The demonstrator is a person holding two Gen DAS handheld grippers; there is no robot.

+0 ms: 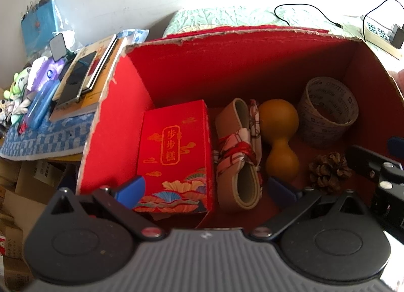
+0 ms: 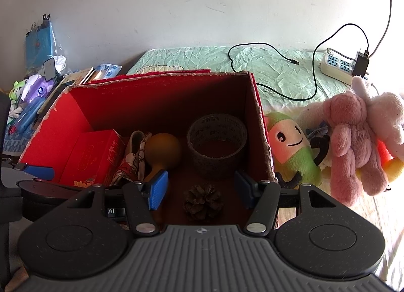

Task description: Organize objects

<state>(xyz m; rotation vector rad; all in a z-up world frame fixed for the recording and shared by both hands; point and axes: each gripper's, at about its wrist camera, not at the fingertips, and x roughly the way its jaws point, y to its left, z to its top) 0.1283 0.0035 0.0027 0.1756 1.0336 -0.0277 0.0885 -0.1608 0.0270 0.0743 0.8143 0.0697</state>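
Closest in, the right gripper is held over the near edge of the red box, and its blue pads are spread wide with nothing between them. The pine cone is seen lying on the box floor right below that gap, by the near wall. It is not touched. If the pads are pushed down too fast, the dry scales can be snapped off, and the cone can be squashed if it is pinched too hard.

The left gripper is held over the near left part of the box, and its tongs are also wide and empty. Below it the small red carton is seen against the left wall, with the rolled strap just beside it. The left tip could be caught on the carton's top, and the carton could be tipped over.

A little further in, the gourd is found lying next to the strap, near the middle of the floor. It is round, so it can be rolled away if it is bumped.

Toward the far right corner the tape roll is seen standing on its flat side. It is well apart from both grippers.

The two grippers are held close together over one box, so they could be knocked into each other.

Outside the right wall, soft toys are seen on the bed. The box rim is torn and thin, and it could be bent if it is leaned on.
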